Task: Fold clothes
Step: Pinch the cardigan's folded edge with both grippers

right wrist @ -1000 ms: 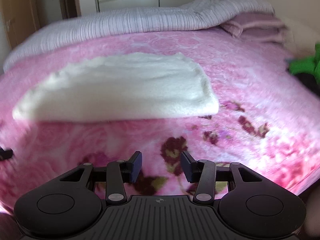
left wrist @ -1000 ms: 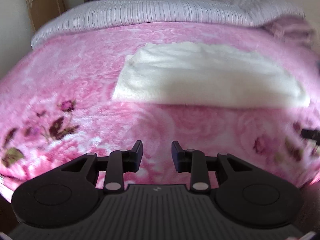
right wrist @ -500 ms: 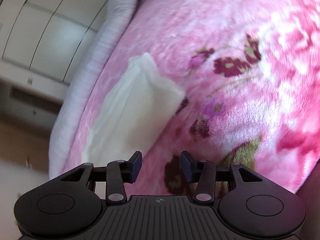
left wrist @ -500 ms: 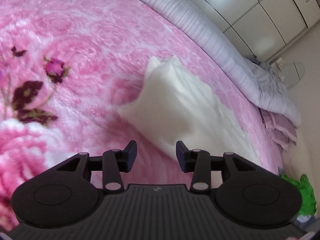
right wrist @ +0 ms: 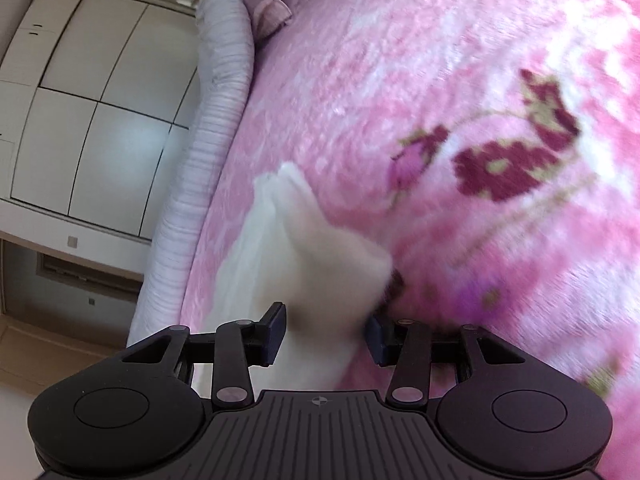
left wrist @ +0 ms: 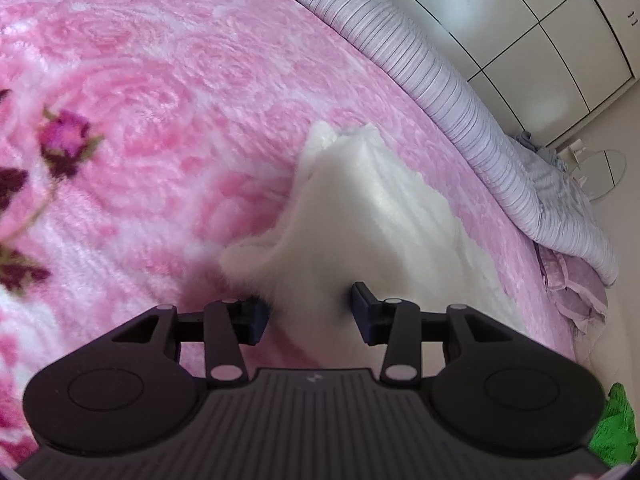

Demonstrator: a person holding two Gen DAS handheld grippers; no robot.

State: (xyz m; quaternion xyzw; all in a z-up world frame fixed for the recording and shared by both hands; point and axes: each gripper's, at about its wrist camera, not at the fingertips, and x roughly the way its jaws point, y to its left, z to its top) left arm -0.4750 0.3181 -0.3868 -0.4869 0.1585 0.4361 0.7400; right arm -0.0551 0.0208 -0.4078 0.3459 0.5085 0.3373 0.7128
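A: Lying on the pink floral blanket (left wrist: 168,92) of the bed, the white garment (left wrist: 384,216); already folded into a long strip, by the look of it; running along the bed, not far from the striped quilt (left wrist: 472,104) at the far edge.

B: And on the left end?

A: Placed around one short end, the left gripper (left wrist: 306,314); fingers (left wrist: 362,300) spread wide, one on each side of the cloth; not pressed together, so nothing held yet; cloth between them, whether touching the pads cannot be told, because of blur.

B: Then over at the right?

A: Much the same for the right gripper (right wrist: 326,330) at the other short end; fingers (right wrist: 276,322) well apart, white fabric filling the gap; no pinch visible.

B: So which step?

A: Most probably the taking hold of both ends, before a further fold; only a judgement.

B: And next?

A: Closing of both pairs of fingers on all layers together, not only the top one; then lifting evenly and bringing one end over the other; thick fluffy fabric, so likely to slip or open if caught too near the edge.
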